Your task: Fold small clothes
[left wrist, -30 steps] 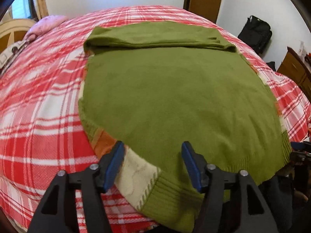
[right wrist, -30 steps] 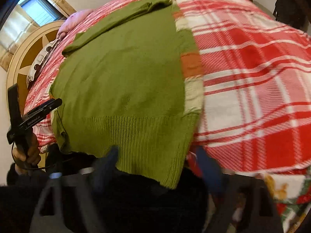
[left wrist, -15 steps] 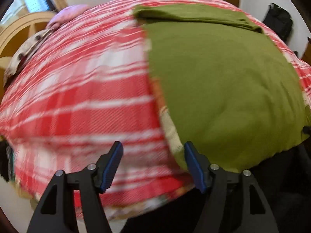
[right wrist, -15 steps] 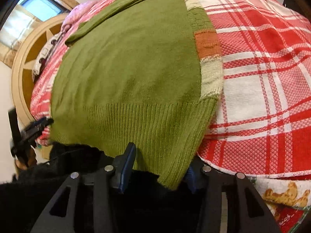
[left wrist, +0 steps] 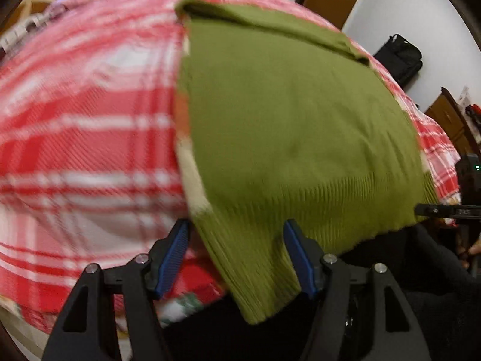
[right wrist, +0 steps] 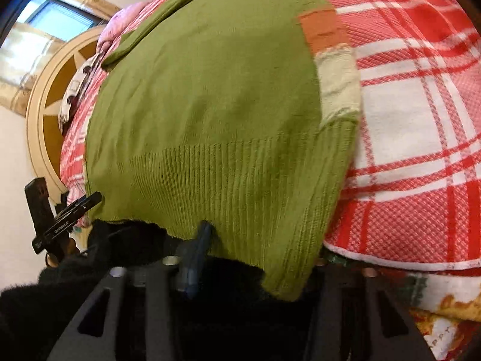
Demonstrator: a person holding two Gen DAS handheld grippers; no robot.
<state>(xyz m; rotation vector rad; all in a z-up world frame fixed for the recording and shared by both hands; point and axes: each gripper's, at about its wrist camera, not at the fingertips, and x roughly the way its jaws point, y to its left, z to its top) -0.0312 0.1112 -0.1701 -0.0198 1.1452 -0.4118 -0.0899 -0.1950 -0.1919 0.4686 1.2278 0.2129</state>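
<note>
Green sweater (left wrist: 285, 126) lies flat on the red plaid bed (left wrist: 84, 138), ribbed hem hanging over the near edge, sleeve folded across the far end. Left claw (left wrist: 237, 255) wide, its blue pads straddling the hem's left corner without pinching it. Right claw (right wrist: 258, 258) at the hem's right corner; one pad visible, the other hidden behind knit, so its spread cannot be told.

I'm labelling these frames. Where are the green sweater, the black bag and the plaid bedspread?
green sweater (left wrist: 285, 126): left wrist view, middle of its plain-knit body.
black bag (left wrist: 398, 58): left wrist view, its front, against the wall.
plaid bedspread (right wrist: 421, 120): right wrist view, bare white-and-red check beside the sweater.
</note>
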